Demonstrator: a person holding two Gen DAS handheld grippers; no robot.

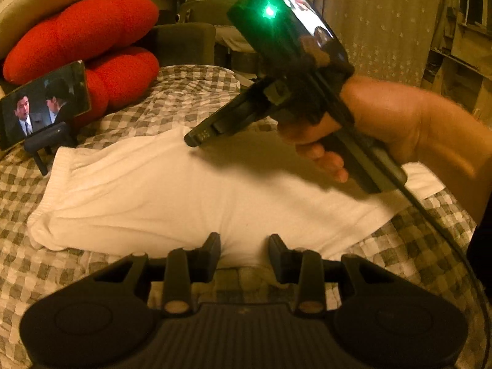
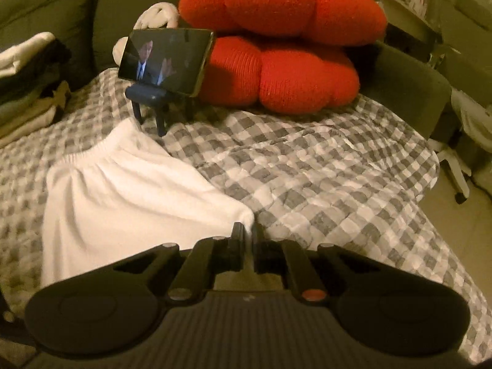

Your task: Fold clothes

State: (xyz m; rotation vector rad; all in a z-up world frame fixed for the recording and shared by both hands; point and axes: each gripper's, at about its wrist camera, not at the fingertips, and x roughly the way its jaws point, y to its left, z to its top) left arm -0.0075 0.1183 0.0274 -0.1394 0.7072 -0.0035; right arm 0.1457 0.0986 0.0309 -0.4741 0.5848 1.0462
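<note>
A white garment (image 1: 160,190) with an elastic waistband (image 2: 101,150) lies flat across the checkered bedcover (image 1: 190,95). My left gripper (image 1: 244,243) is open, its two fingers spread over the garment's near edge with nothing between them. A hand holds my right gripper (image 1: 193,137) low over the garment's far edge and casts a shadow on the cloth. In the right wrist view the right gripper (image 2: 247,233) has its fingers almost together, pinching a bulging corner of the garment (image 2: 243,213).
A phone on a small stand (image 2: 166,58) plays video at the far side, in front of a red cushion (image 2: 286,46). Stacked clothes (image 2: 27,70) sit at the left. A green padded backrest (image 2: 409,86) bounds the bed; a chair base (image 2: 458,169) stands on the floor at the right.
</note>
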